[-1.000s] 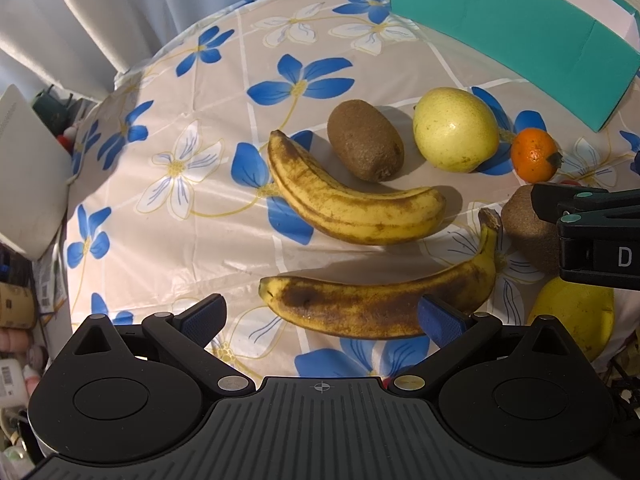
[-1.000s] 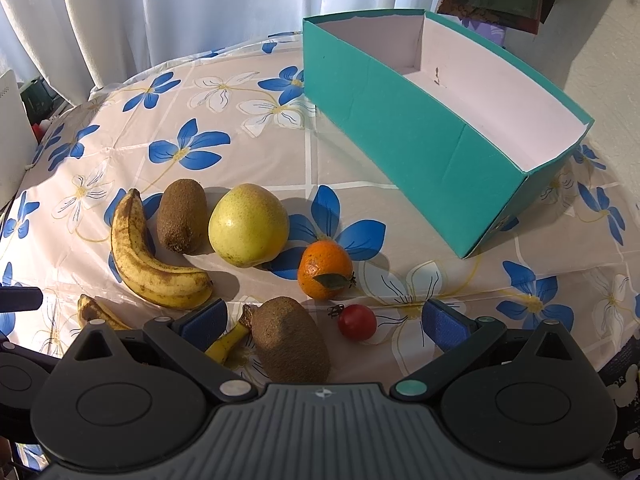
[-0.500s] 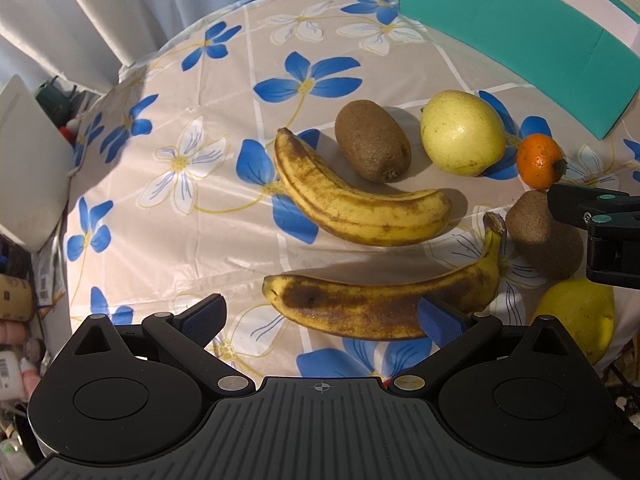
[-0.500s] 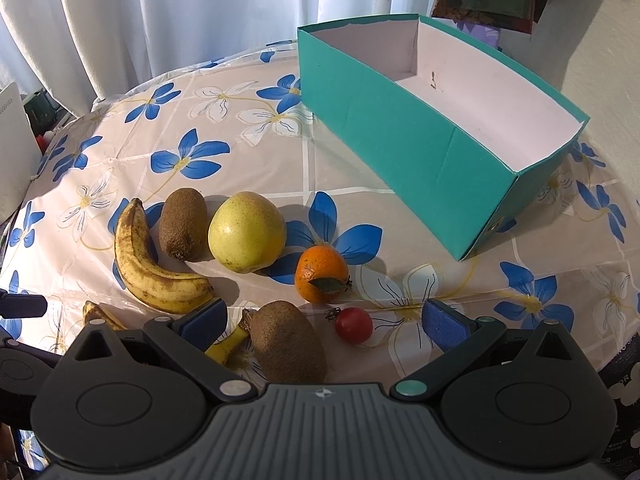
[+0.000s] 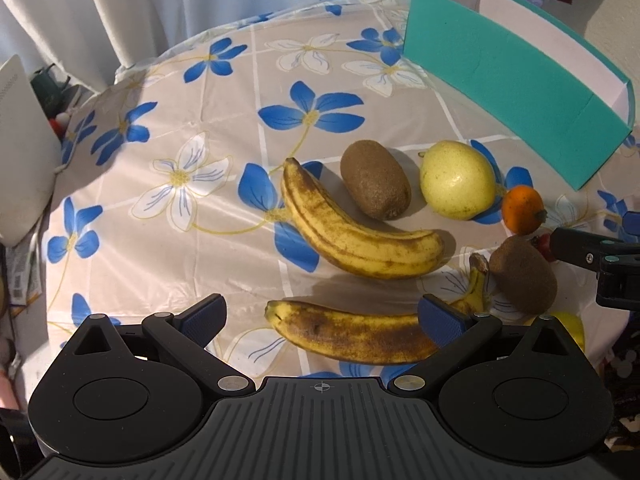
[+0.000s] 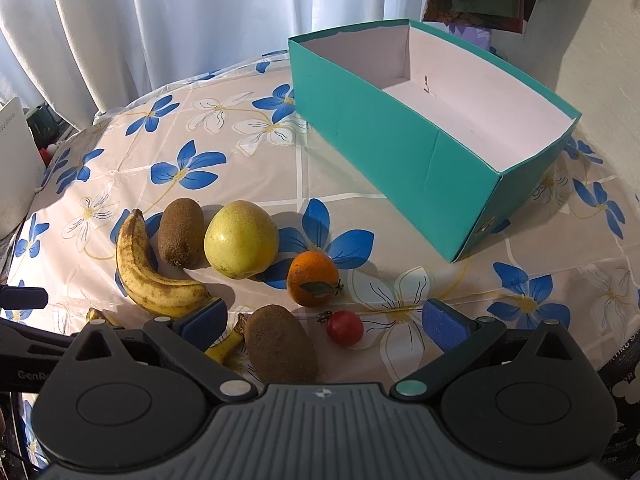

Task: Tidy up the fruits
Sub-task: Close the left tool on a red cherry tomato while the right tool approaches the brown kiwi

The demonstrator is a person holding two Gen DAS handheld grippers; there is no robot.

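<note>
Fruit lies on a floral tablecloth near the front edge. In the left wrist view a spotted banana (image 5: 352, 332) lies just ahead of my open left gripper (image 5: 322, 318), its stem end behind the right pad. Beyond it are a second banana (image 5: 356, 228), a kiwi (image 5: 375, 184), a yellow-green pear (image 5: 458, 179), a tangerine (image 5: 522, 209) and a second kiwi (image 5: 524, 280). My right gripper (image 6: 324, 322) is open, low over the near kiwi (image 6: 280, 346) and a small red tomato (image 6: 345, 327). The teal box (image 6: 400, 136) stands empty at the back right.
A yellow fruit (image 5: 570, 326) sits at the table's front right edge. White curtains (image 6: 160, 20) hang behind the table. A white panel (image 5: 20, 152) and clutter stand off the left edge. Bare cloth (image 5: 160, 208) lies left of the bananas.
Both grippers have pulled back and tilted up a little, so more of the table and box shows. The fruit has not moved.
</note>
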